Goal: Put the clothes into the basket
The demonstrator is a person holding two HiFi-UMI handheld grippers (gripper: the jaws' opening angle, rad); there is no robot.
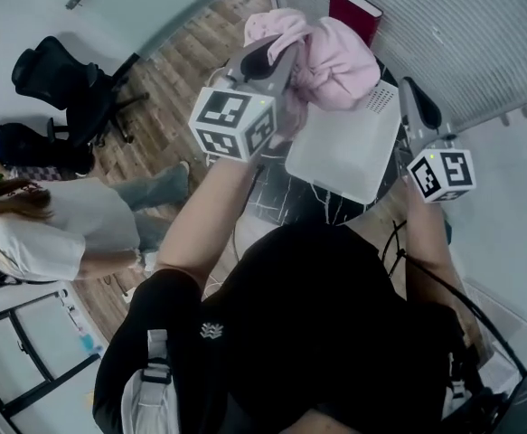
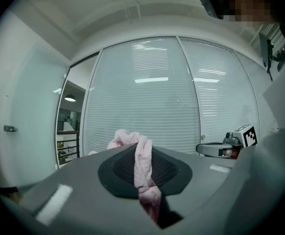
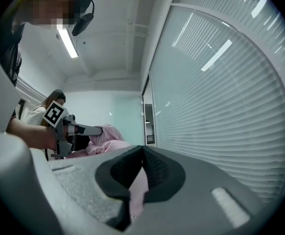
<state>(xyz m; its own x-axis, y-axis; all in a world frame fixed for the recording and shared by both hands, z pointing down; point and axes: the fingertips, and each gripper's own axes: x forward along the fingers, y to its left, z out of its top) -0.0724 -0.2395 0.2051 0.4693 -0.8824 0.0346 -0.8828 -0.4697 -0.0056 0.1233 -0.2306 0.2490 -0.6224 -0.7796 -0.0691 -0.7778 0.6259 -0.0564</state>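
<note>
Left gripper [image 2: 143, 169]: jaws nearly closed, pinching a fold of the pink clothes [image 1: 331, 51]. The cloth runs up between the pads and over the tip. The bundle sits at the far edge of the white basket [image 1: 340, 152]; I cannot tell whether it rests inside.

Right gripper [image 3: 142, 155]: jaws closed at the tip on a thin pale strip with small holes at its near end. It reads as the basket's right rim, though this is not certain.

The basket lies between the two grippers. Blinds [image 3: 220, 106] on the right. A dark red book [image 1: 353, 9] lies far, just beyond the bundle. A chair [image 1: 64, 84] and a second person [image 1: 51, 229] are well off to the left.
</note>
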